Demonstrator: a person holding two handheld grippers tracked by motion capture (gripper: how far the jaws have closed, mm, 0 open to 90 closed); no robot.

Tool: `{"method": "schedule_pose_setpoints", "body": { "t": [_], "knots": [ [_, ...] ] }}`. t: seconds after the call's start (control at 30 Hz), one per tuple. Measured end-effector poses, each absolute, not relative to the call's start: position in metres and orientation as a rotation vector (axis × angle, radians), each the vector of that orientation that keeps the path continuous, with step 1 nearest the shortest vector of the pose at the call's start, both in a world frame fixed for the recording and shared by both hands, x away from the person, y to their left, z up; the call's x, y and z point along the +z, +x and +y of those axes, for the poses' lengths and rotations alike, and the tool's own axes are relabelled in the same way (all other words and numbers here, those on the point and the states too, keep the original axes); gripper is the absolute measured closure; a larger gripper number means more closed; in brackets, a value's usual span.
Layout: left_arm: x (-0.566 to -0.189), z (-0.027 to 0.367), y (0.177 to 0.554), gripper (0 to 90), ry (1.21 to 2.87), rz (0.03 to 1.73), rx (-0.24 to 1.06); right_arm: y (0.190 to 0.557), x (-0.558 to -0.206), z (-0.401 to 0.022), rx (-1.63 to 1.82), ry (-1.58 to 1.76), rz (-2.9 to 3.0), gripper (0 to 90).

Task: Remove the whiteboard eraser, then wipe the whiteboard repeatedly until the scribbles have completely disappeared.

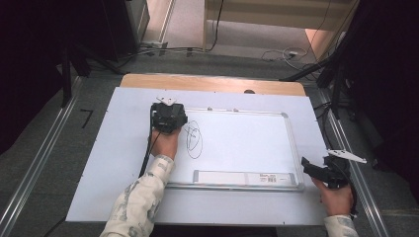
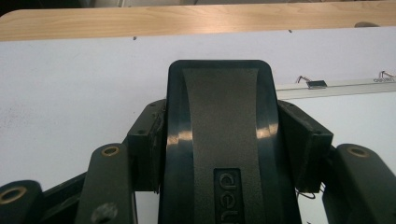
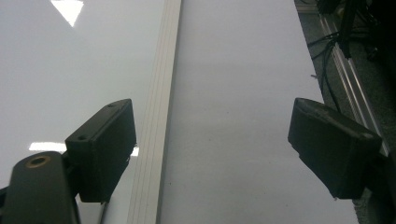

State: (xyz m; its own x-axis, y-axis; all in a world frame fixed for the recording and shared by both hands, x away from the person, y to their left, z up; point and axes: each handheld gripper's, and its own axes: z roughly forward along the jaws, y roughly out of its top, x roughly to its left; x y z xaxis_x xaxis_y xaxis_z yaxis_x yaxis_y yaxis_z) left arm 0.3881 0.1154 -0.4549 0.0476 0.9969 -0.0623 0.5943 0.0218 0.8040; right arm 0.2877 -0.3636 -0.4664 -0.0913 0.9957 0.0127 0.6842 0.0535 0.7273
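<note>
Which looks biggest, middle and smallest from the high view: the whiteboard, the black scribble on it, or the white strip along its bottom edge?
1. The whiteboard looks by far the largest.
2. The white strip comes next, long and thin.
3. The black scribble looks smallest, though it is taller than the strip.

The left tool (image 1: 168,116) sits left of centre in the high view, its hand (image 1: 165,143) and patterned sleeve (image 1: 141,197) reaching up from the bottom edge; its jaws are clamped on a dark block. The right tool (image 1: 316,170) sits at the lower right, jaws spread wide with nothing between, its hand (image 1: 336,197) below it.
</note>
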Motion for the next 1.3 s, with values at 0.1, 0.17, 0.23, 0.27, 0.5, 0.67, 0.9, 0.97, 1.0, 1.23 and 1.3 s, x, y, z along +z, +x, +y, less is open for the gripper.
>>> {"method": "schedule_pose_setpoints", "body": {
  "t": [0.1, 0.17, 0.23, 0.27, 0.5, 0.67, 0.9, 0.97, 1.0, 1.23, 1.3],
  "knots": [
    [-0.456, 0.119, 0.387, 41.8, 1.649, 1.637, 0.745, 0.288, -0.466, -0.363, 0.803, 1.68, 1.831, 13.9],
    [-0.457, 0.121, 0.386, 41.8, 1.638, 1.643, 0.742, 0.287, -0.466, -0.363, 0.801, 1.678, 1.833, 13.9],
    [-0.457, 0.122, 0.384, 41.8, 1.637, 1.639, 0.737, 0.287, -0.466, -0.363, 0.804, 1.679, 1.831, 13.9],
    [-0.457, 0.122, 0.383, 41.8, 1.64, 1.635, 0.734, 0.287, -0.466, -0.363, 0.803, 1.677, 1.833, 13.9],
    [-0.457, 0.123, 0.378, 41.7, 1.638, 1.622, 0.722, 0.288, -0.466, -0.362, 0.8, 1.673, 1.836, 13.9],
    [-0.459, 0.121, 0.373, 41.7, 1.647, 1.61, 0.713, 0.288, -0.466, -0.362, 0.8, 1.675, 1.835, 13.9],
    [-0.463, 0.118, 0.367, 41.7, 1.668, 1.6, 0.695, 0.288, -0.466, -0.362, 0.8, 1.673, 1.836, 13.9],
    [-0.464, 0.117, 0.365, 41.7, 1.68, 1.599, 0.694, 0.288, -0.466, -0.361, 0.801, 1.672, 1.837, 13.9],
    [-0.465, 0.116, 0.365, 41.7, 1.682, 1.597, 0.693, 0.289, -0.466, -0.36, 0.802, 1.674, 1.837, 13.9],
    [-0.469, 0.113, 0.366, 41.7, 1.693, 1.6, 0.675, 0.29, -0.466, -0.359, 0.799, 1.667, 1.843, 13.9],
    [-0.47, 0.11, 0.365, 41.7, 1.709, 1.591, 0.675, 0.29, -0.466, -0.359, 0.801, 1.671, 1.843, 13.9]
  ]
}}
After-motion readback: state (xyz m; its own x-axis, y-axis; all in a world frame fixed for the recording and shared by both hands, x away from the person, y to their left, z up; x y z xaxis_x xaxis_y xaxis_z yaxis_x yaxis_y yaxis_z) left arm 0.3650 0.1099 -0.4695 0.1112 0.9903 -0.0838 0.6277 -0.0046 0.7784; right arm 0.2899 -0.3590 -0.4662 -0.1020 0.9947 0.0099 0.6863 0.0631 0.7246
